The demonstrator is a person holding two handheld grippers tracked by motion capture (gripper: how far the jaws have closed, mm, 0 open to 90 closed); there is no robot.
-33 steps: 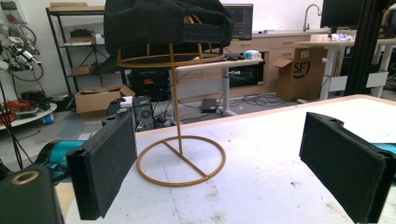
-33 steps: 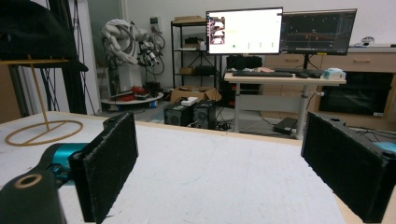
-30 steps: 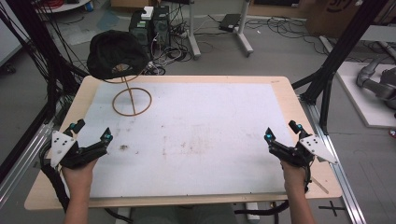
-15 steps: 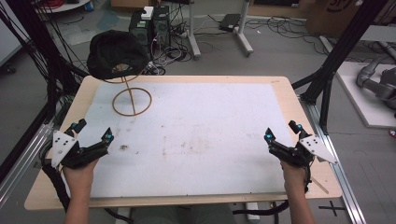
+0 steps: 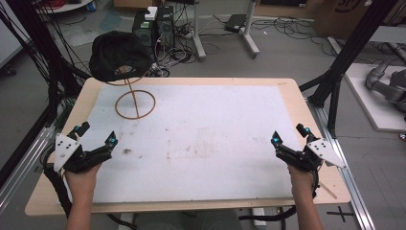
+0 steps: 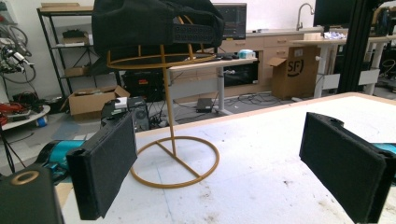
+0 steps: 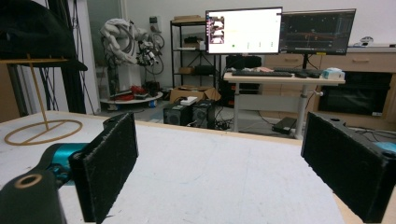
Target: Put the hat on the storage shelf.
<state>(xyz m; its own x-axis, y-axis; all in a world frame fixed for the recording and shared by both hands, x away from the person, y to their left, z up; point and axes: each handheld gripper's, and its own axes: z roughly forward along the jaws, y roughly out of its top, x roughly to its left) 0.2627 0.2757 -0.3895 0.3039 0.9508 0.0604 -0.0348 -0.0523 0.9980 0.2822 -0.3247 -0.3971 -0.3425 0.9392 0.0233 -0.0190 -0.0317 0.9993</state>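
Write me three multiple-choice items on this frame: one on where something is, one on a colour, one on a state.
1. Where does the hat stand sit on the table?
A. Far left corner
B. Near right corner
C. Dead centre

2. What colour is the cap on the stand?
A. White
B. Black
C. Red

3. What state are the left gripper and right gripper in?
A. Both shut on the cap
B. Left open, right shut
C. Both open, holding nothing

Answers:
1. A: in the high view the stand's ring base rests near the far left corner.
2. B: the cap is black in the high view and the left gripper view.
3. C: each gripper view shows its fingers spread wide with bare table between them.
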